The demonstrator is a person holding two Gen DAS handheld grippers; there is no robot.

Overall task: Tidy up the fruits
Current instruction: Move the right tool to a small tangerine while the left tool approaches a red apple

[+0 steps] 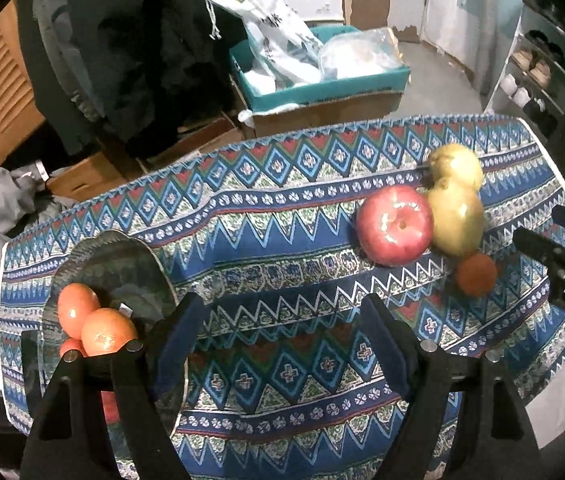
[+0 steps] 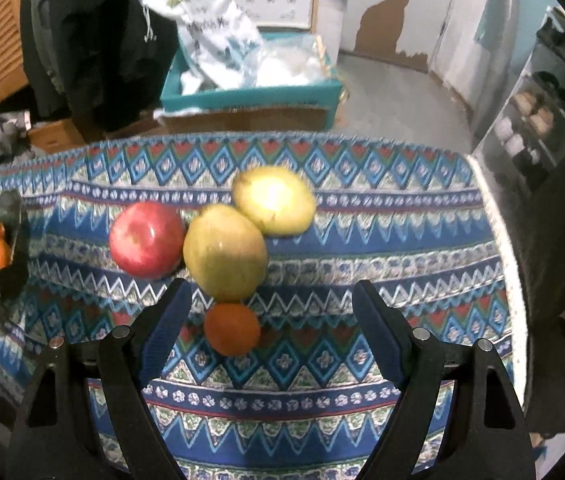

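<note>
A tablecloth [image 2: 362, 208] is patterned in bands of blue, white, red and green zigzags, diamonds and small flowers. On it a red apple [image 2: 146, 240] with pale streaks, two yellow-green pears [image 2: 224, 252] [image 2: 274, 200] and a small orange fruit [image 2: 232, 328] are seen in the middle of the right wrist view. At lower left of the left wrist view, orange fruits [image 1: 108, 330] are shown on a dark glass plate [image 1: 122, 256], and the fingers [image 2: 164, 328] are black with dark blue pads.

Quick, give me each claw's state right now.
Left claw: open, holding nothing.
Right claw: open, holding nothing; a small orange fruit lies on the cloth between its fingers.
</note>
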